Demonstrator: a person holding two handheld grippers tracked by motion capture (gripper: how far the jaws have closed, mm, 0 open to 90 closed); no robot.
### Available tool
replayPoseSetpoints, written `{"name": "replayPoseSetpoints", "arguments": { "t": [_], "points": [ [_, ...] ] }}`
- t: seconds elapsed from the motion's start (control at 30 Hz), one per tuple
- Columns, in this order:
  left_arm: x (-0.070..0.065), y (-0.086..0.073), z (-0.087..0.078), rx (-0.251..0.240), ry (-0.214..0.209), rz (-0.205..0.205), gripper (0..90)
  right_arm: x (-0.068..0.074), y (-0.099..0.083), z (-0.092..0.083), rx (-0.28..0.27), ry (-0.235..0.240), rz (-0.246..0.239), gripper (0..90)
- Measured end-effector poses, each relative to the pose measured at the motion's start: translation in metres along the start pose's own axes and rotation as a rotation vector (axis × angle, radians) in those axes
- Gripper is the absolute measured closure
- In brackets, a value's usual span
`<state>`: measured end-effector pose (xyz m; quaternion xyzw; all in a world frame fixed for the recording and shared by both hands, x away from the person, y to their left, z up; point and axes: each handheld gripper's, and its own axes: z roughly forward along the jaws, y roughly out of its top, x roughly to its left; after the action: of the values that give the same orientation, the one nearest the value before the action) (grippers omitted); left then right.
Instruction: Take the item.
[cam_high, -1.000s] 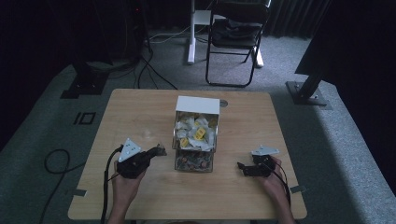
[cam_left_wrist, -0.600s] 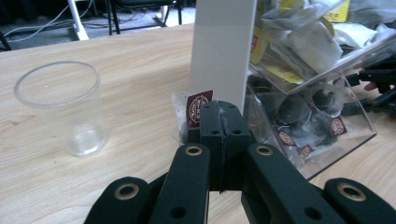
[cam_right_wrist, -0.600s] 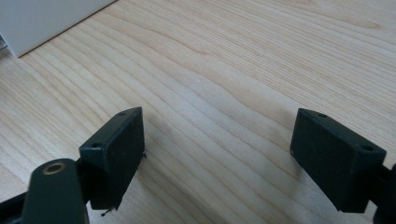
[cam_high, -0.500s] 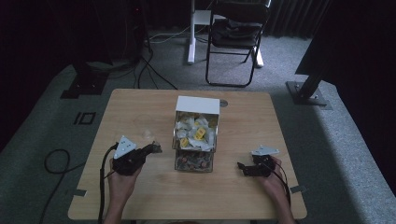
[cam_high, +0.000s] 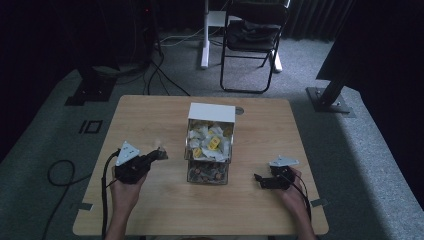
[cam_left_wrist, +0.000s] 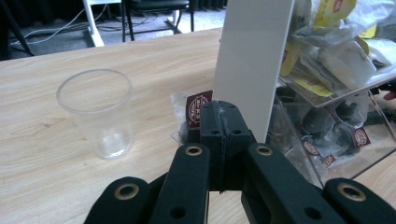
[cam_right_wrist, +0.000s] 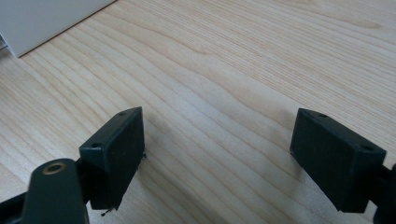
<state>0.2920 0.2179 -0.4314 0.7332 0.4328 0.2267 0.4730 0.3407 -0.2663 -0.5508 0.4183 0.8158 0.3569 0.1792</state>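
While my left gripper (cam_left_wrist: 219, 135) pinches a clear tea packet (cam_left_wrist: 194, 112), its camera shows me a clear cup (cam_left_wrist: 95, 109); my right gripper (cam_right_wrist: 217, 158) gapes wide, holding nothing.

Maroon label on the sachet (cam_left_wrist: 198, 108) carries print, seemingly too blurred to read.

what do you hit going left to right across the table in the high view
left gripper, shut on a small packet → two-tier box of packets, white-topped with clear walls → right gripper, jaws open over bare wood. All are on the wooden table.
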Motion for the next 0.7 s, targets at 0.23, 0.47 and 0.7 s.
{"name": "replayPoseSetpoints", "arguments": {
  "t": [0.23,0.47,0.7],
  "points": [
    [0.006,0.005,0.0,-0.008,0.005,-0.001,90.0,0.0,0.0,0.0,0.0,0.0,0.0,17.6],
    [0.012,0.01,0.001,-0.013,0.001,-0.008,90.0,0.0,0.0,0.0,0.0,0.0,0.0,17.6],
    [0.021,0.013,0.005,-0.015,0.002,-0.023,90.0,0.0,0.0,0.0,0.0,0.0,0.0,17.6]
  ]
}}
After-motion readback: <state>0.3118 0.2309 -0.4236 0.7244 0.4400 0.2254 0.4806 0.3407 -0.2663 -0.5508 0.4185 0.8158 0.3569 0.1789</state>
